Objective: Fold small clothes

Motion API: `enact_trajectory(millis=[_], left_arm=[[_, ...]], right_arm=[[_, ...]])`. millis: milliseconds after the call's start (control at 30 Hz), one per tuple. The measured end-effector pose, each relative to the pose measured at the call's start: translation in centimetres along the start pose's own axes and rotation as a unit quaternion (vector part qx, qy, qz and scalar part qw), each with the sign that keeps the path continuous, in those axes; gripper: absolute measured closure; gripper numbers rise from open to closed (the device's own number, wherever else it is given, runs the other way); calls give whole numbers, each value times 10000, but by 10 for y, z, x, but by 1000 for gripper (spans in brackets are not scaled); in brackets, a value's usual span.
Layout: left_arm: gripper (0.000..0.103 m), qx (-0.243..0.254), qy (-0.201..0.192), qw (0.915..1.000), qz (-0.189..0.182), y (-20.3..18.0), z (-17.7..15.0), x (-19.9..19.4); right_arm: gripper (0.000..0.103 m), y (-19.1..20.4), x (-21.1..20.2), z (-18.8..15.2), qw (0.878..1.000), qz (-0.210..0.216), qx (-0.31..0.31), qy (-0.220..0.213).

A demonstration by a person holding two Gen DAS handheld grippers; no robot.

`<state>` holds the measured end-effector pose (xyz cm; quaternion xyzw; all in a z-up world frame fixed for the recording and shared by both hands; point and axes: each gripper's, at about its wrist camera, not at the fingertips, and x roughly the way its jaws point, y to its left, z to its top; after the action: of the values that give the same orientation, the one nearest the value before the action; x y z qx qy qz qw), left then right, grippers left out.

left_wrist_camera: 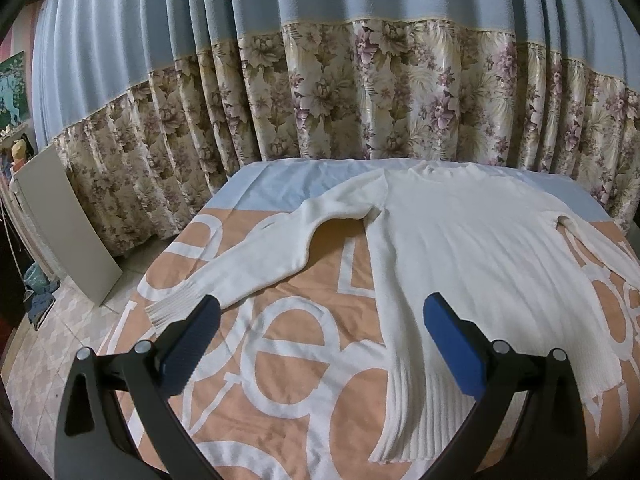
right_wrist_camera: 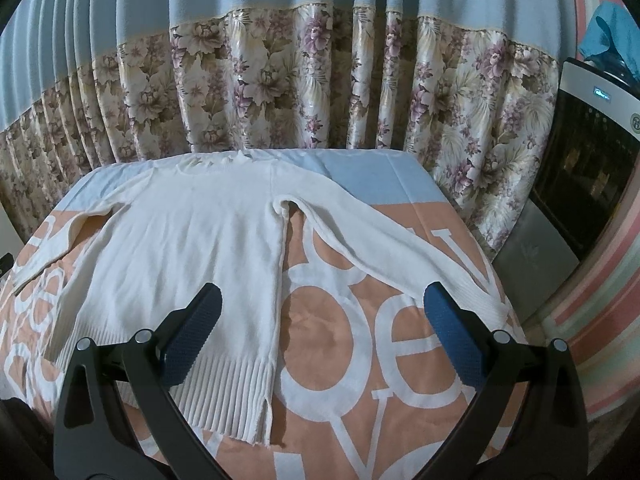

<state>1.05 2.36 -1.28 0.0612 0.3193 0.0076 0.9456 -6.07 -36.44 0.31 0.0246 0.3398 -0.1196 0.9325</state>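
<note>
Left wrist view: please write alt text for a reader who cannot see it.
A white sweater lies flat on a bed cover printed with large white letters, its sleeve stretched out to the left. The open left gripper hovers above the hem, holding nothing. A blue and floral curtain hangs behind the bed.
</note>
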Motion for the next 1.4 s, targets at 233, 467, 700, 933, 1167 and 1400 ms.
enact_trajectory(millis=[233, 467, 700, 933, 1167, 1400], left_arm=[[1, -95, -66, 9999, 49, 6, 1, -2], [1, -41, -188, 9998, 71, 5, 2, -8], [1, -35, -216, 9997, 55, 1, 2, -13], [1, 15, -256, 9997, 61, -3, 0, -19], [1, -8, -286, 9996, 90, -1, 0, -25], [1, 2, -291, 9995, 77, -1, 1, -26]], right_arm=[[3, -3, -3, -5, 10000, -6, 34, -54], [3, -3, -13, -7, 9998, 38, 5, -170], [3, -6, -20, -6, 9997, 16, 1, -239], [3, -10, -23, -7, 9997, 48, 55, -252], [3, -9, -25, -6, 9996, 45, 46, -259], [3, -10, -25, -7, 9997, 42, 65, -252]])
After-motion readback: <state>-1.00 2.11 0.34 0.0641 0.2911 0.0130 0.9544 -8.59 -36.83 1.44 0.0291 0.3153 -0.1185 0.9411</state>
